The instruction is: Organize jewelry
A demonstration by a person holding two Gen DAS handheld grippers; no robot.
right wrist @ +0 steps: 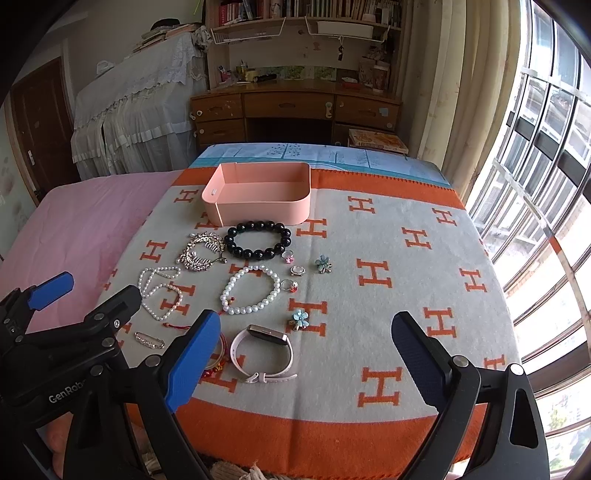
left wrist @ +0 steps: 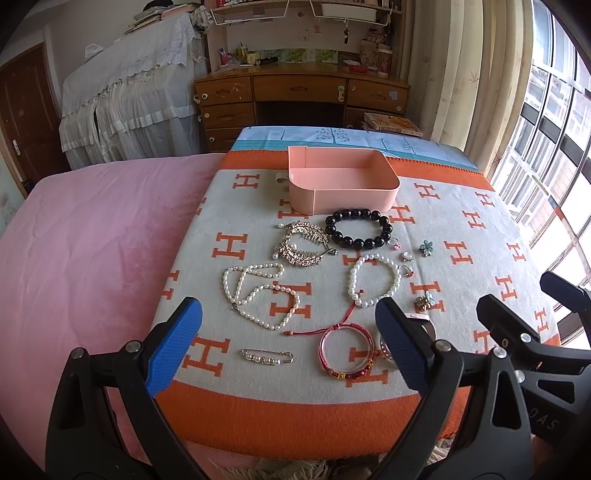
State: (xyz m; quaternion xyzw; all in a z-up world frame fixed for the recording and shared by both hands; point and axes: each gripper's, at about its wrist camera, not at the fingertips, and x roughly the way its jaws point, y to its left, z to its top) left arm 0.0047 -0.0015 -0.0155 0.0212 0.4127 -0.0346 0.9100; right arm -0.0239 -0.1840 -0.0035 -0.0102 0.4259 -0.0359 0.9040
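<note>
- Broadly, an orange-and-grey blanket (right wrist: 388, 236) covers the bed.
- Both left tongs (left wrist: 288, 338) and right tongs (right wrist: 306, 356) hover gaping above its near edge, gripping nothing.
- Empty pink tray (right wrist: 258, 206) sits farther back.
- Black bead bracelet (right wrist: 258, 240) lies just before it, pearl bracelet (right wrist: 251, 291), watch (right wrist: 264, 354) nearer.

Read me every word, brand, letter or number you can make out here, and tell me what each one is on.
"GenRob", cut off: left hand-held gripper body, right wrist view.
"DAS", partial: right hand-held gripper body, left wrist view.
"H", repeated in orange: blanket.
Book spines, box by the desk, watch screen: too small or blurred.
</note>
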